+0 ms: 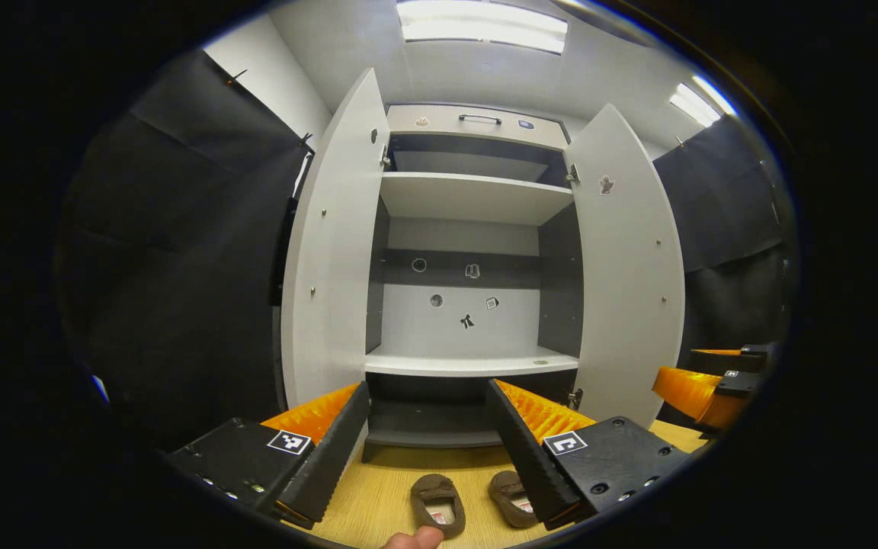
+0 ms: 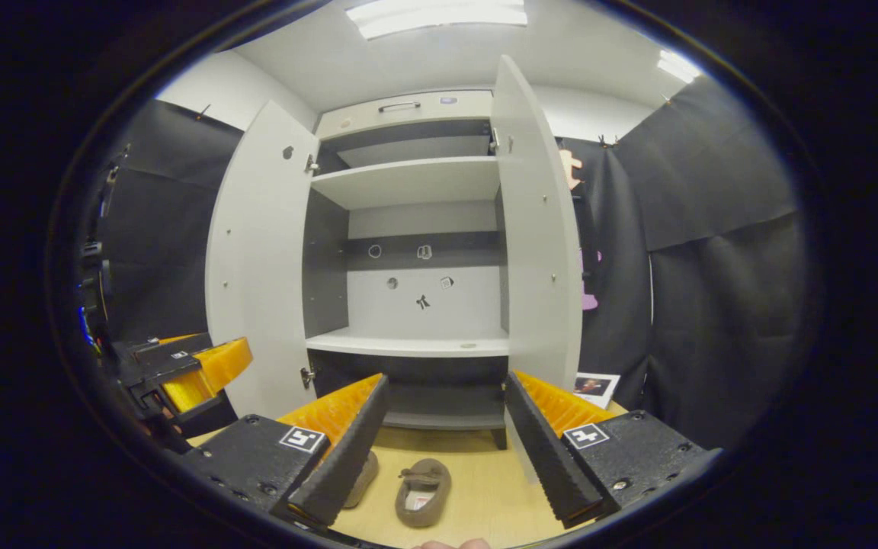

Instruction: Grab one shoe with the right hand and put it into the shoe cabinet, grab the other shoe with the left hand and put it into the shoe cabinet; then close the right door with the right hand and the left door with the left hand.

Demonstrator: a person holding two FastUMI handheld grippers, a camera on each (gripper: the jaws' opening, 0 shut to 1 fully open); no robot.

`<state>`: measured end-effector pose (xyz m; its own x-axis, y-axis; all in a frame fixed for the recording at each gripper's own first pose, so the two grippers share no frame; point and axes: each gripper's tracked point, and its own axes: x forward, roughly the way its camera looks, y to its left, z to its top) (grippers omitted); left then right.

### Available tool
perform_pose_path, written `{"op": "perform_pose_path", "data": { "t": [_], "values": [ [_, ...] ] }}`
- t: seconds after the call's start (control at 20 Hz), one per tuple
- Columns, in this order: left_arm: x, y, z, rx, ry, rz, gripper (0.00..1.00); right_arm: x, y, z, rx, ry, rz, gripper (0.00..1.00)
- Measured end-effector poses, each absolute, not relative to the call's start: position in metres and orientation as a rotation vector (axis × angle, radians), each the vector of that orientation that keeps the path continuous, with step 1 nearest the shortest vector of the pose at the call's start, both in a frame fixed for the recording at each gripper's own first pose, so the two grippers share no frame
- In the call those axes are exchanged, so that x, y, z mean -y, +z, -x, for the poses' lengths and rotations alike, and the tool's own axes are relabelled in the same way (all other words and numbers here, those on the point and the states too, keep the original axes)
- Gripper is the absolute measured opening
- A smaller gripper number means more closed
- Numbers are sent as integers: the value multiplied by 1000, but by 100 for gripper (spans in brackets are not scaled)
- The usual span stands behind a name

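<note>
- Above the wooden floor (image 1: 378,496) we held the left gripper (image 1: 427,450) and the right gripper (image 2: 447,450), each with fingers spread apart and empty.
- Below them two brown shoes (image 1: 439,503) (image 2: 424,480) lay side by side.
- Beyond stood the shoe cabinet (image 1: 469,198), left door (image 1: 332,244) and right door (image 1: 629,267) swung open.

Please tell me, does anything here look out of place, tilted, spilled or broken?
Nothing stands out. The two shoes lie side by side on the floor before the cabinet. Both doors stand open and the shelves are bare. Both grippers are open.
</note>
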<state>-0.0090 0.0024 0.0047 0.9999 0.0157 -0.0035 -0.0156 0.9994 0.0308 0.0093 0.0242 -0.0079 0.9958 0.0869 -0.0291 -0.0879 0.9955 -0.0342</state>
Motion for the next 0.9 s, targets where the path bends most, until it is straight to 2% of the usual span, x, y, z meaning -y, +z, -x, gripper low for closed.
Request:
{"op": "perform_pose_path", "data": {
  "t": [0.35,0.65,0.7,0.8,0.85,0.9],
  "values": [
    [-6,8,9,7,40,-31,95,-54,-60,-41,-143,177,94,99],
    [-10,2,8,3,63,-30,95,-74,-148,-70,-330,225,145,98],
    [-10,3,8,3,66,-25,95,-77,-165,-72,-373,235,146,96],
    [-10,3,7,3,72,-22,95,-82,-204,-72,-470,255,136,87],
    [-11,2,7,1,76,-25,95,-83,-221,-73,-507,258,133,78],
    [-12,2,7,-2,80,-28,95,-83,-236,-73,-543,260,134,78]
  ]
}}
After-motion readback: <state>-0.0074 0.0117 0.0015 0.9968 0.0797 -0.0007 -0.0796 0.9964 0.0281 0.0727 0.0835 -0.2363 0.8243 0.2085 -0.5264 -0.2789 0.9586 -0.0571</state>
